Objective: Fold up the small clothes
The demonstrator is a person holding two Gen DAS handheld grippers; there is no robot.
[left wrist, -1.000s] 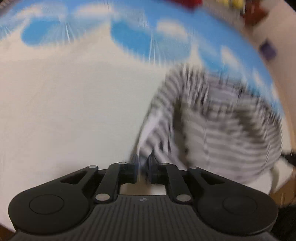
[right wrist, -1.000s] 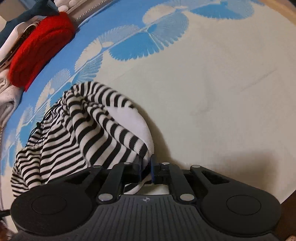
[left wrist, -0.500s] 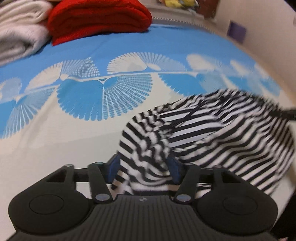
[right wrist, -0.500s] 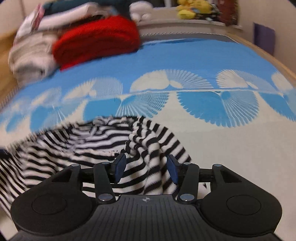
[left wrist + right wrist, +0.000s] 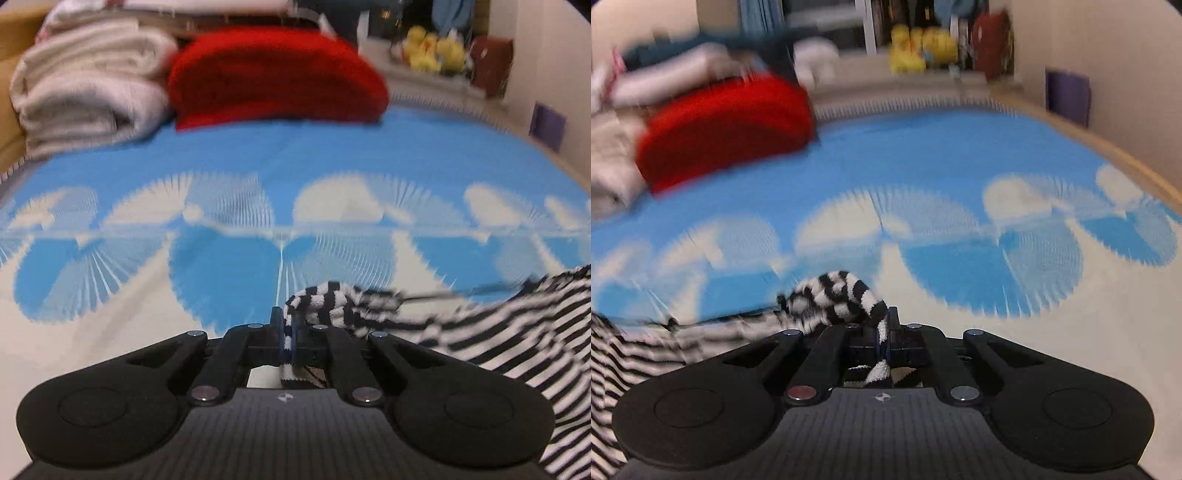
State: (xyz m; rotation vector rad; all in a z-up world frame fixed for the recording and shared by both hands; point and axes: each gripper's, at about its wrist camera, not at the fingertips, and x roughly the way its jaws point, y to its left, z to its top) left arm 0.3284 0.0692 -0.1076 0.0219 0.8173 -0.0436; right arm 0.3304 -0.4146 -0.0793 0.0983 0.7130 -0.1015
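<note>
A blue-and-cream patterned bedspread (image 5: 229,173) lies under me. Nearest, my left gripper (image 5: 288,332) and right gripper (image 5: 884,332) each pinch an end of the striped garment (image 5: 480,332), which hangs stretched between them just above the cloth. No fold looks made yet; I judge it all remains. Open spread ahead; farther back a red blanket (image 5: 273,77) and the bed's right edge (image 5: 1108,147) bound my room.

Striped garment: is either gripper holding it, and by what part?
Both. The left gripper and the right gripper are each shut on a bunched edge of the striped garment, which spans between them.
</note>
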